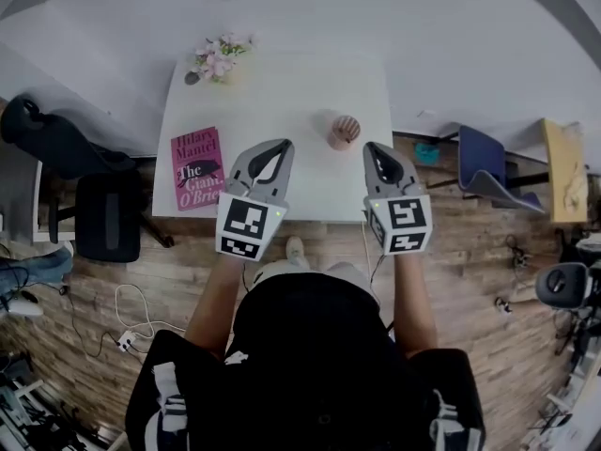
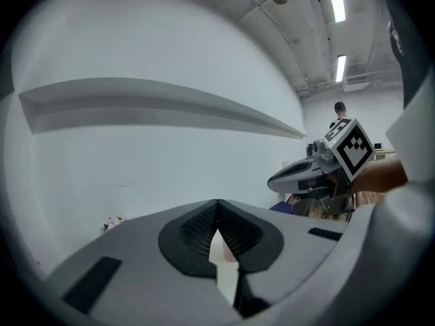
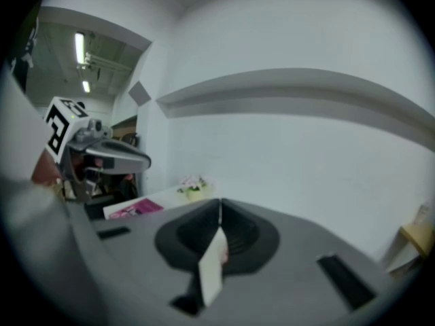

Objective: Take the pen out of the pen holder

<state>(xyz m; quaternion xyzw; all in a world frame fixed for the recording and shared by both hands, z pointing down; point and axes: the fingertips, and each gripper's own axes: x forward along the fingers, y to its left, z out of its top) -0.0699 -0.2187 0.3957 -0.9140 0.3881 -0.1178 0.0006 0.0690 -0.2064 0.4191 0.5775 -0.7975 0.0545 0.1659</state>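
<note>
A small, round, tan pen holder (image 1: 344, 132) is seen standing upright on the right half of the white table (image 1: 282, 92), well in from its edges. Its contents are too small to be told.

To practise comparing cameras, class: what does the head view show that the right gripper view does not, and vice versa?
Head view only: the brown wooden plank floor and the person's black top. Right gripper view only: long white ceiling lights. Both: the pink paperback book, the small pot of pink flowers, the white rectangular table and the left gripper.
</note>
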